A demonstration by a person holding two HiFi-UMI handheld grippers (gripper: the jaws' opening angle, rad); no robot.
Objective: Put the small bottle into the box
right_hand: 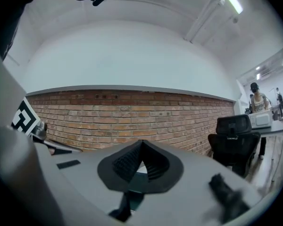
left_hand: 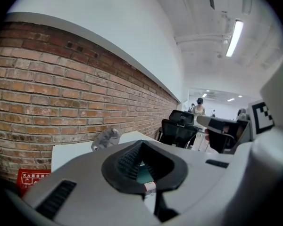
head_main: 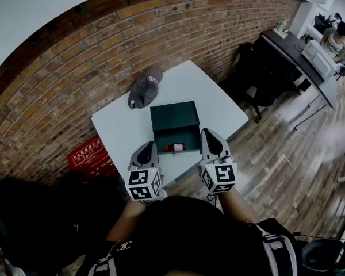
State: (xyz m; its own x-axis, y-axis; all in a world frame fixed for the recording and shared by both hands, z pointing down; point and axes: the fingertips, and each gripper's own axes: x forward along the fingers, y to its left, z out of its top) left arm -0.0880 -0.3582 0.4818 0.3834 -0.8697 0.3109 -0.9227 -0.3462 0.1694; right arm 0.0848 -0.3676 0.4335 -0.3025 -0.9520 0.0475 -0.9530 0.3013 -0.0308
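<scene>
A dark green box [head_main: 173,118] stands open in the middle of the white table [head_main: 118,128]. The small red bottle [head_main: 175,148] lies on its side in the box's near part, between my two grippers. My left gripper [head_main: 146,146] hovers at the box's near left corner, shut and empty. At the near right corner my right gripper [head_main: 209,133] is likewise shut with nothing in it. In the left gripper view the closed gripper [left_hand: 140,143] frames a sliver of the green box [left_hand: 142,175] and the bottle's end [left_hand: 150,187]. The right gripper [right_hand: 141,143] points over the box toward the brick wall.
A grey cap [head_main: 144,88] lies on the table behind the box. A red sign [head_main: 87,154] leans at the brick wall's foot, left of the table. Black office chairs [head_main: 250,76] and a desk [head_main: 296,53] with seated people stand to the right on the wooden floor.
</scene>
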